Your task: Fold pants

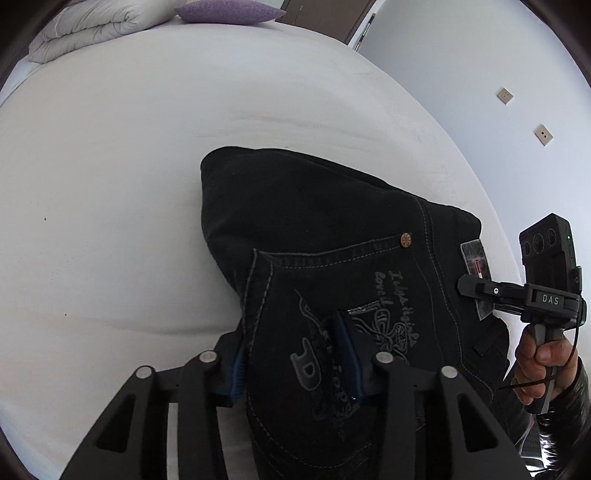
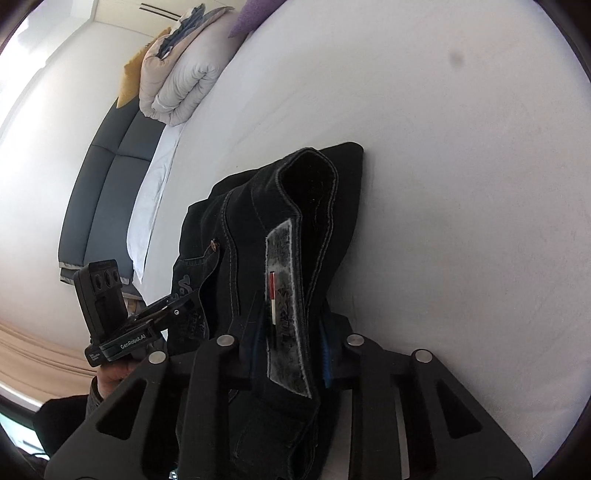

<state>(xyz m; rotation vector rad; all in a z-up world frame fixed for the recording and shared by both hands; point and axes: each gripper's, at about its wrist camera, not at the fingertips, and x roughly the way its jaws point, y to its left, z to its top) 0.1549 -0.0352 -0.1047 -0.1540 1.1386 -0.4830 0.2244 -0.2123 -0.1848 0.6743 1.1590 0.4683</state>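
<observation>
Holding the black jeans (image 1: 332, 229) above the white bed (image 1: 110, 184) with both tongs, left (image 1: 295, 354) and right (image 2: 291, 343), clamped on denim, you risk the thick waistband slipping free if either grip loosens

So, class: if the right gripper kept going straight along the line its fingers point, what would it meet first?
The black jeans. The right gripper has their waistband between its fingers, and the folded denim fills the line ahead. Past it lies the white mattress, though depth is hard to judge.

Pants (image 1: 314, 229) on bed (image 1: 110, 184), quilt (image 1: 92, 26) at far end
</observation>
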